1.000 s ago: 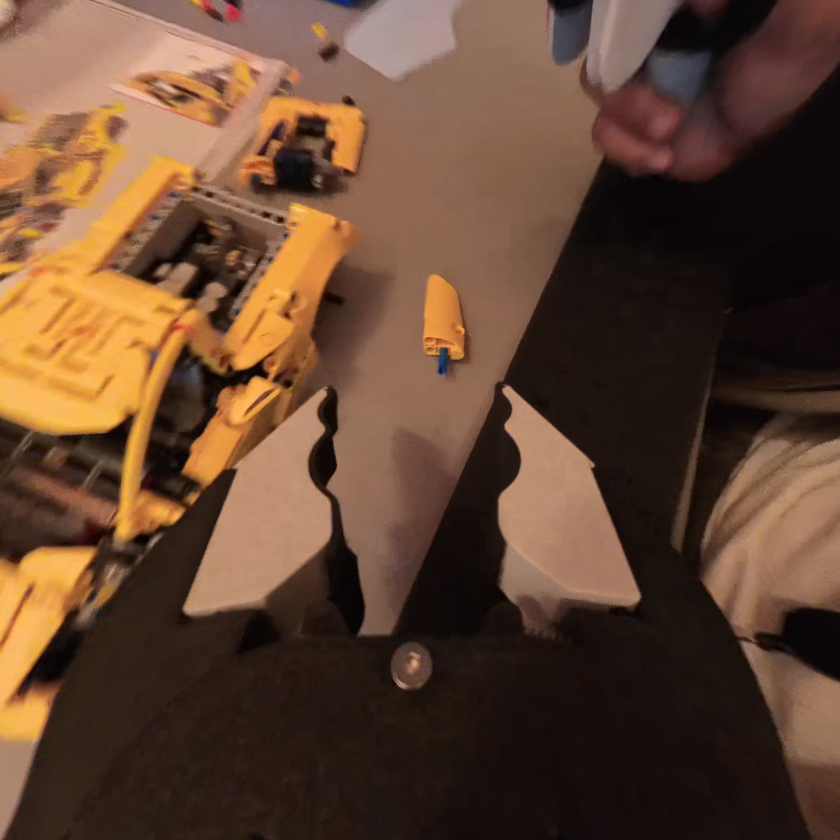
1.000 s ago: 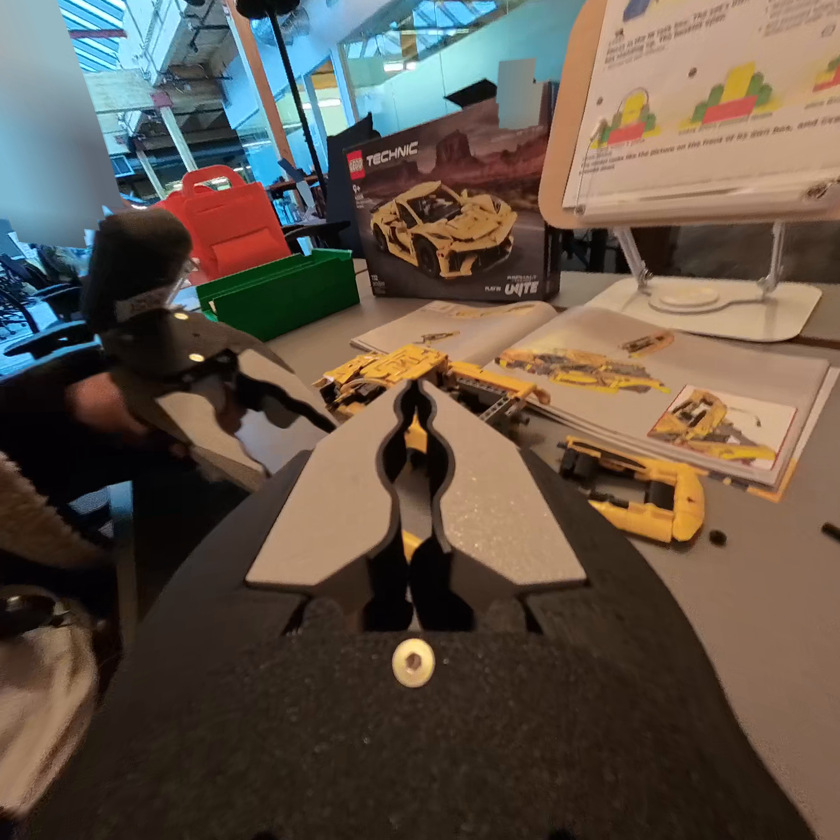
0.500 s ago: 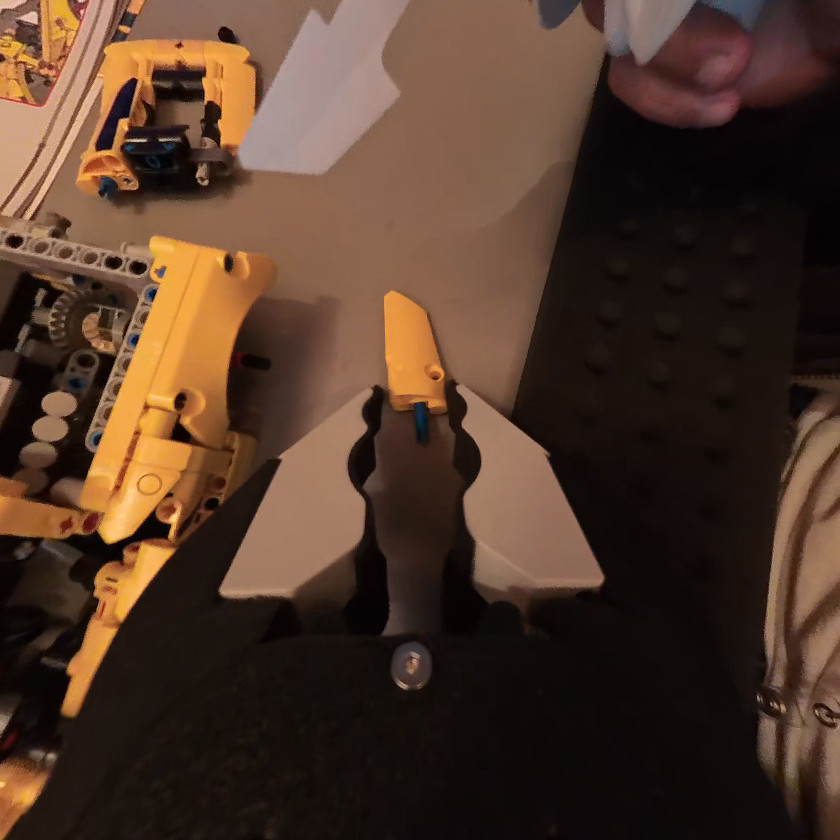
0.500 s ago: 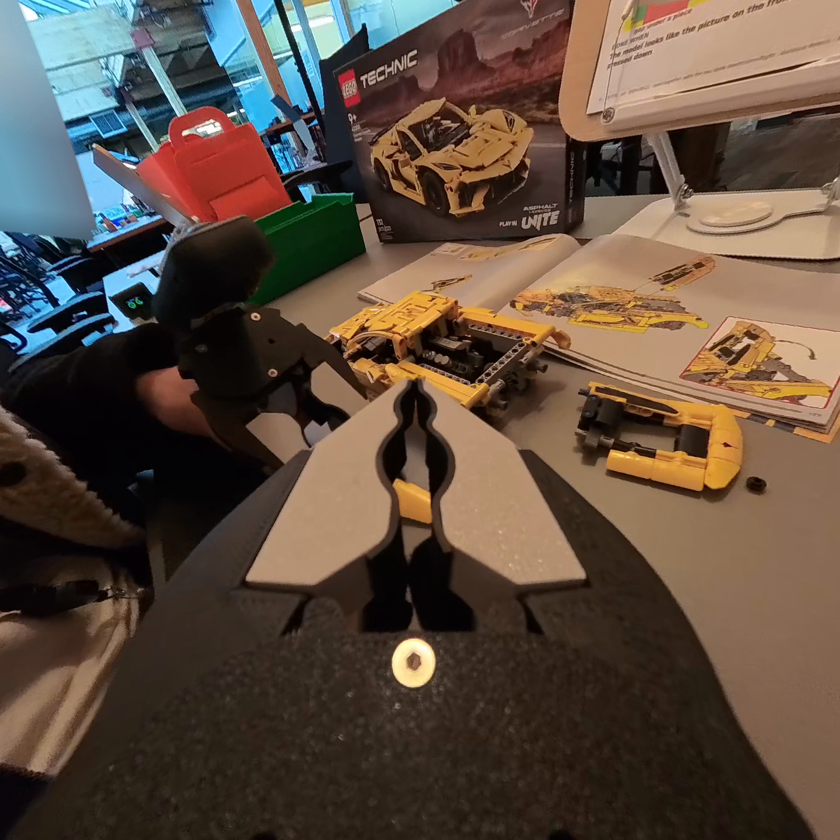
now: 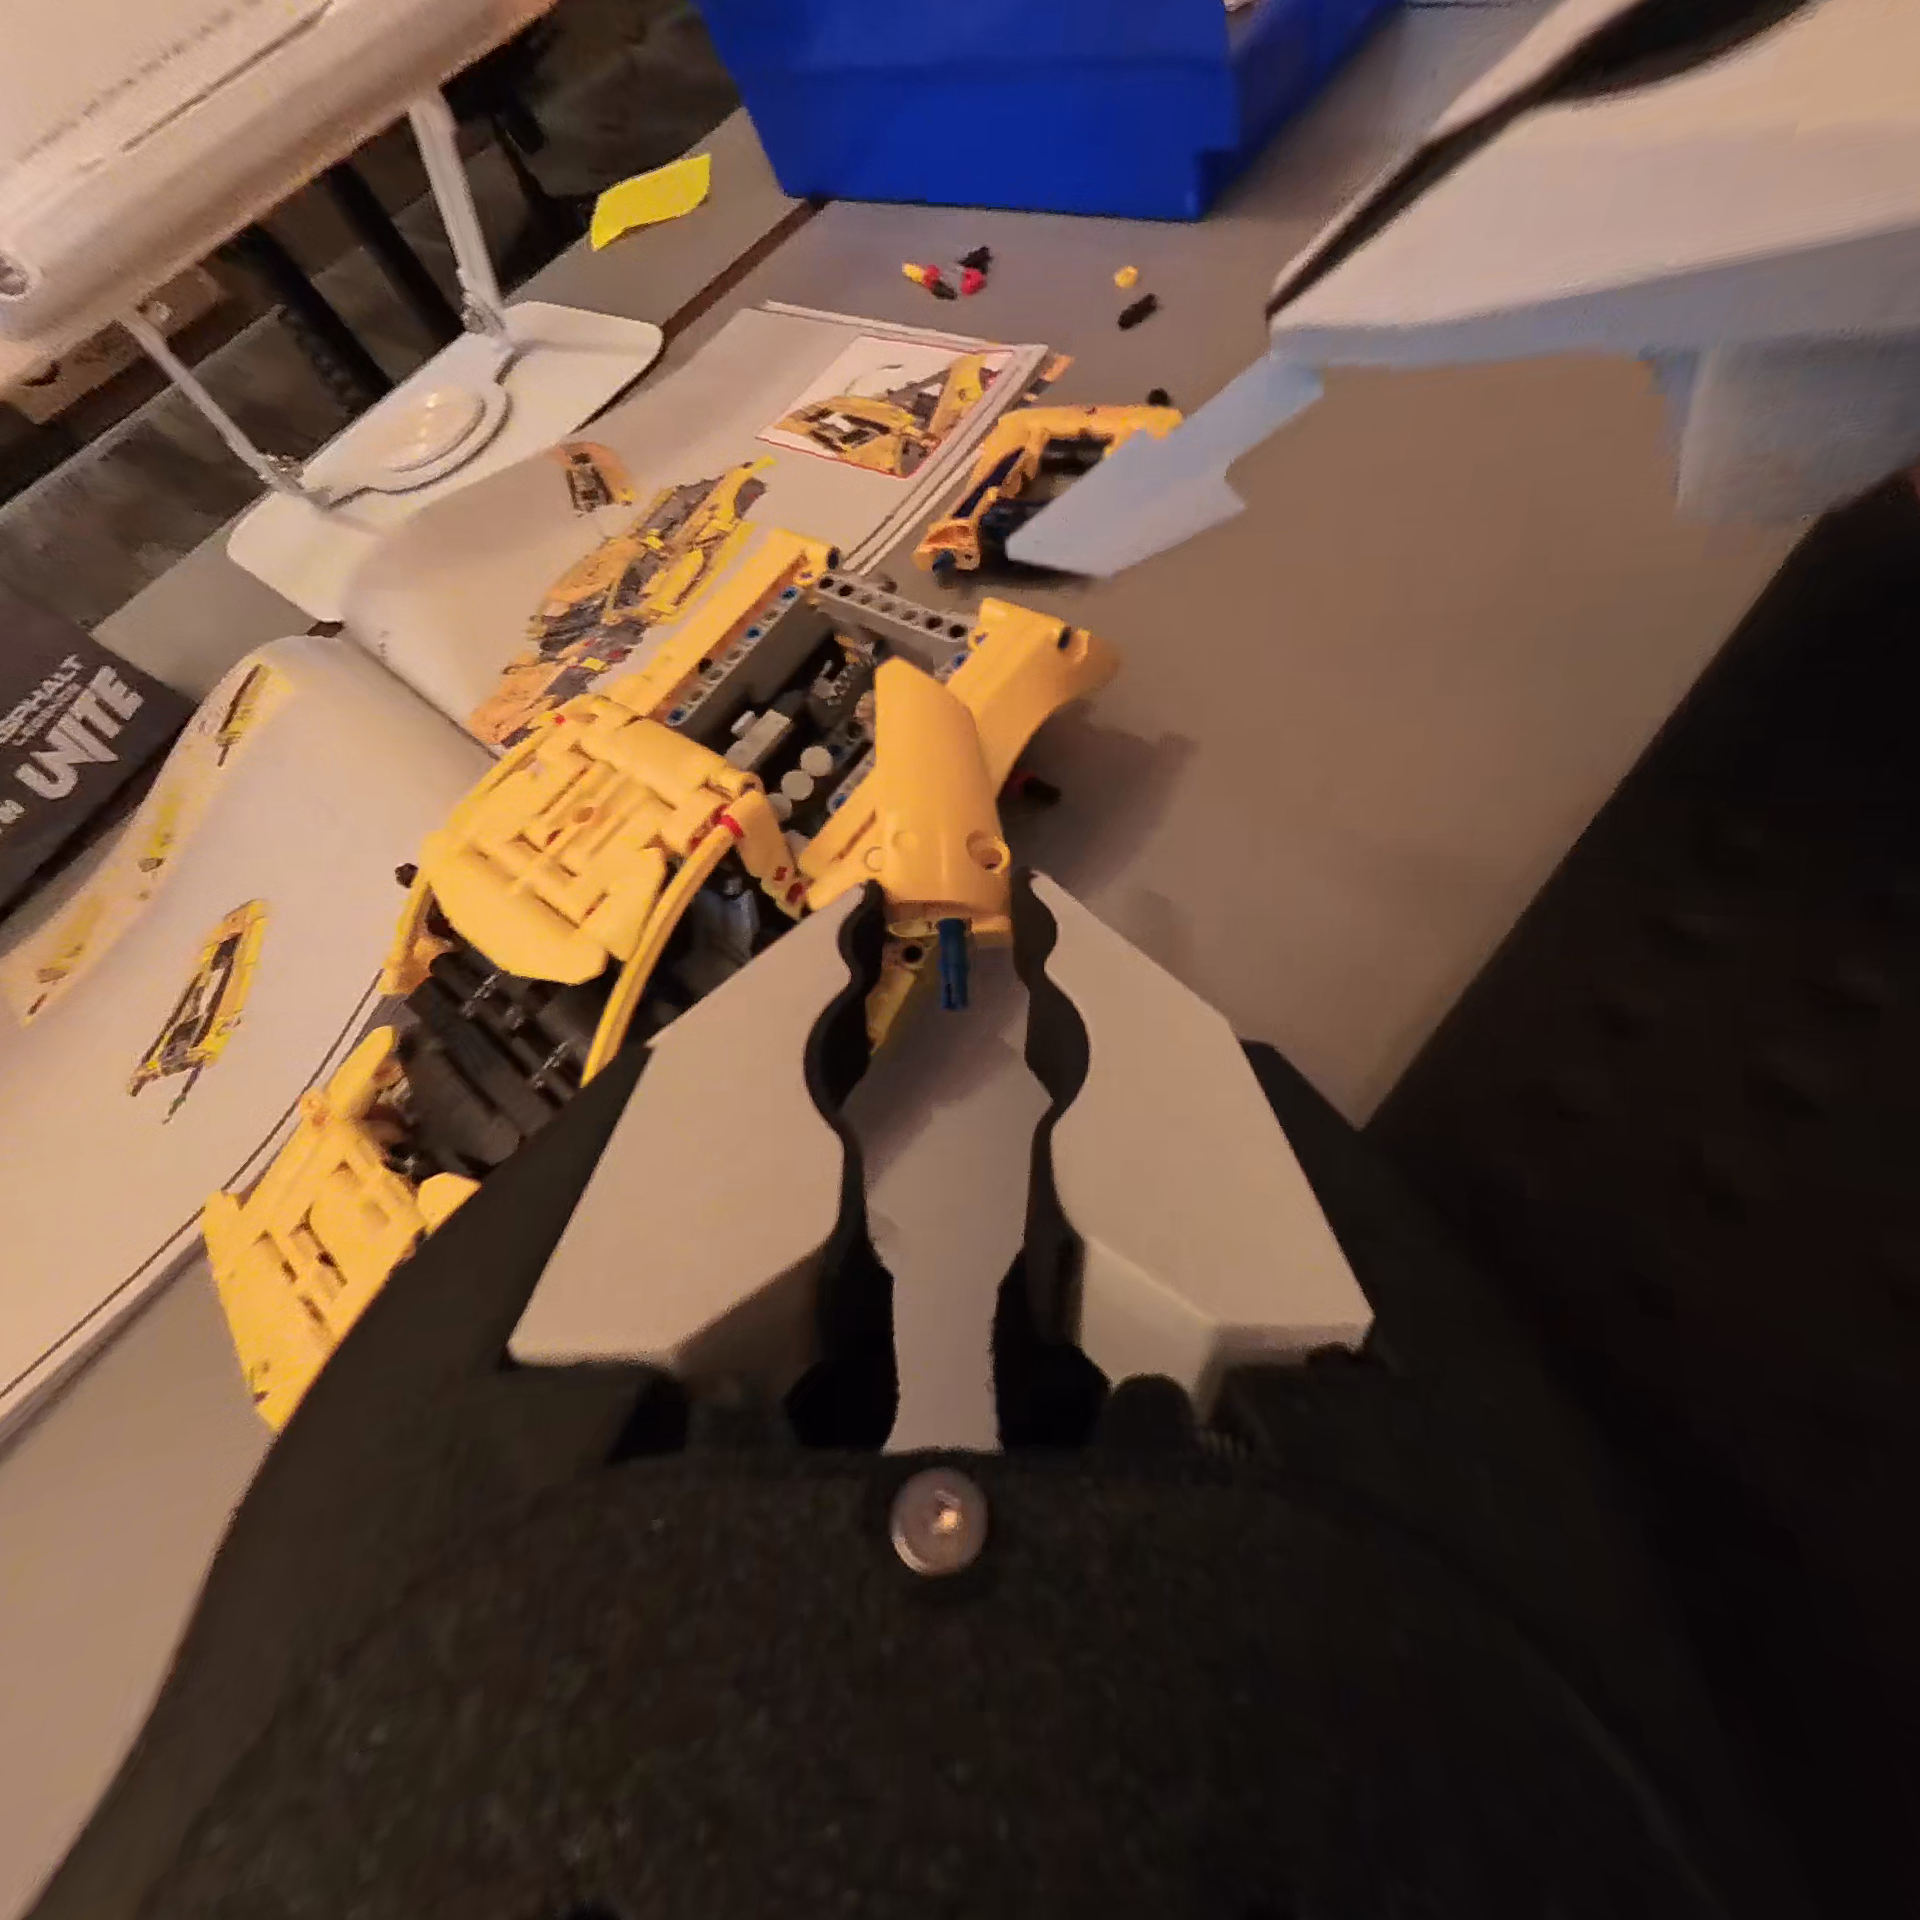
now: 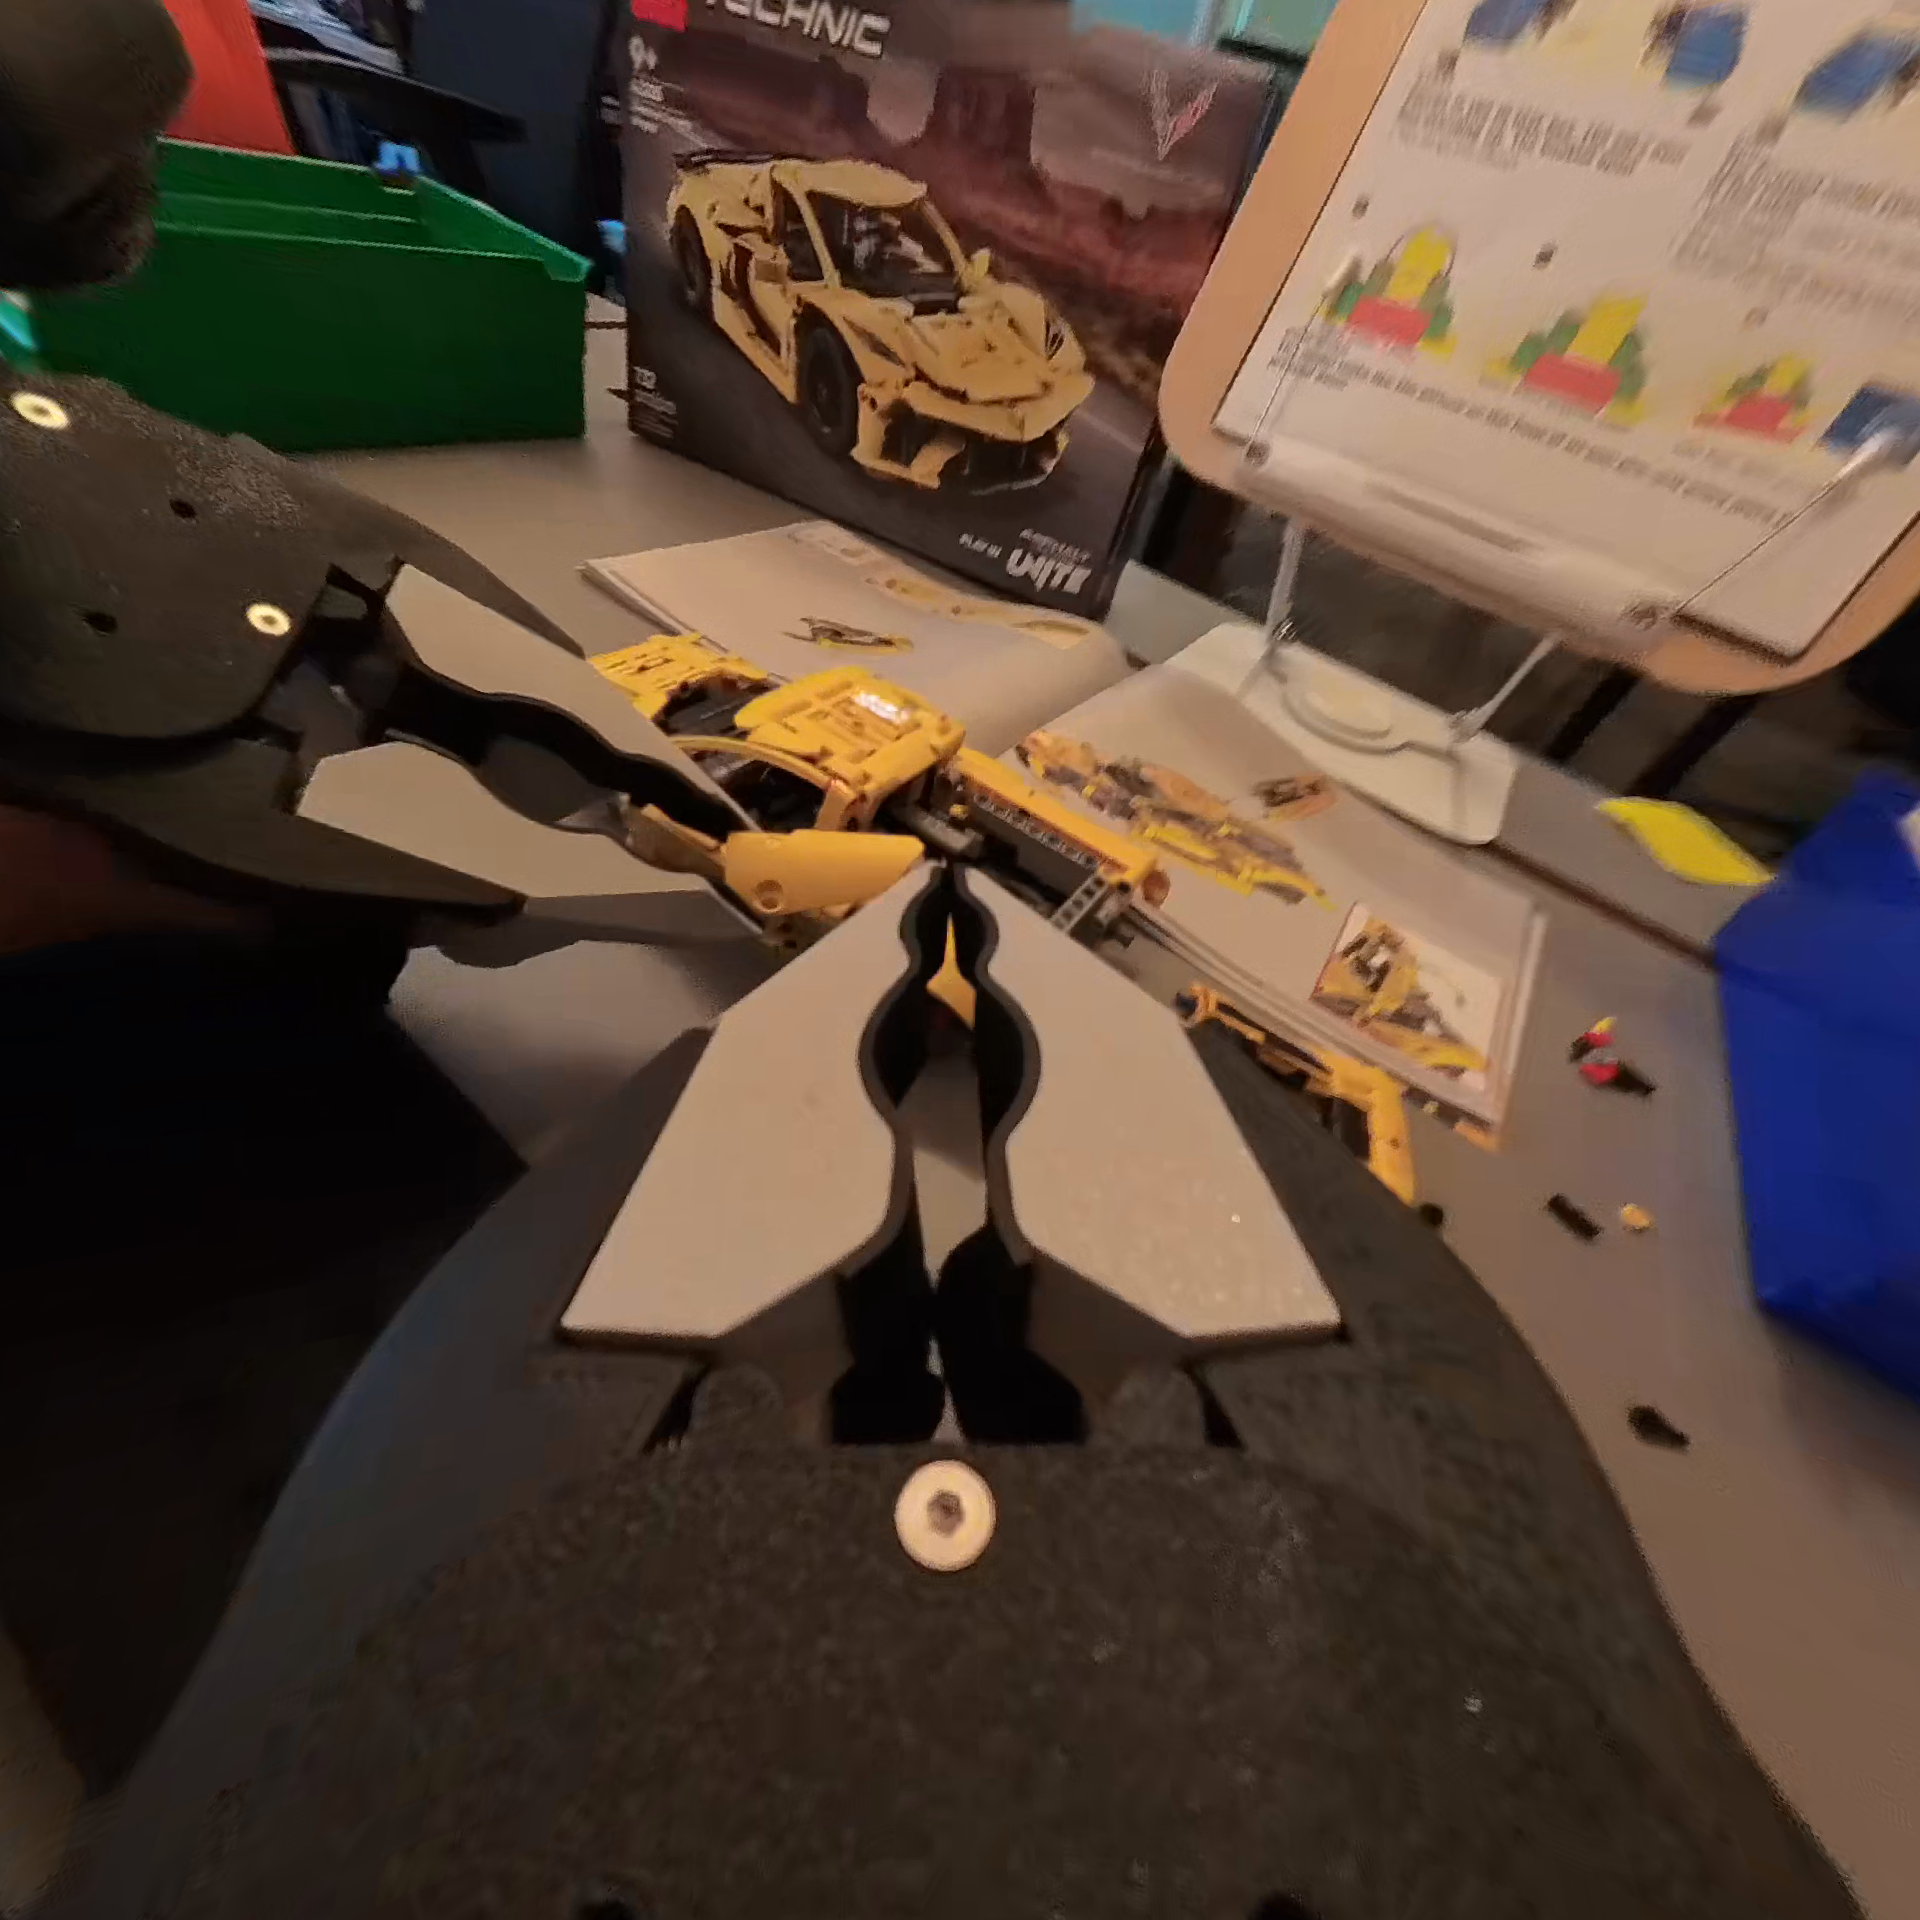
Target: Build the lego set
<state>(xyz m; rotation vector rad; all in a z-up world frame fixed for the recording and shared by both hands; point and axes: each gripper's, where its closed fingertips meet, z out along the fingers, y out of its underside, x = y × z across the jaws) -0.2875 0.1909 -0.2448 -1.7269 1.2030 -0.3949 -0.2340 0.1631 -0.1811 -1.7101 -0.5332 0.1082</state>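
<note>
Fingers of the left gripper [image 5: 940, 914] are seen narrowed onto a yellow panel [image 5: 930, 800], clamped at its lower end, where a blue pin [image 5: 953, 966] hangs between the tips. From the right wrist view the same panel [image 6: 821, 862] is held off the table at the left gripper's tips. The right gripper [image 6: 948, 883] is closed, its fingers almost touching; a yellow sliver shows through the gap, but whether it is gripped cannot be told.

Just behind the panel, the half-built yellow car [image 5: 582, 862] is laid on the grey table [image 5: 1351, 831], partly over an open booklet [image 5: 260, 935]. A smaller yellow subassembly [image 5: 1029, 468] is placed beyond it, beside the booklet's far page. Loose small parts [image 5: 951, 275] are scattered farther off. A blue bin [image 5: 1018, 94] is set at the far edge. A white stand [image 5: 457, 416] and the set's box [image 6: 914, 291] are found behind the booklet, with a green bin [image 6: 312, 312] to the box's left.
</note>
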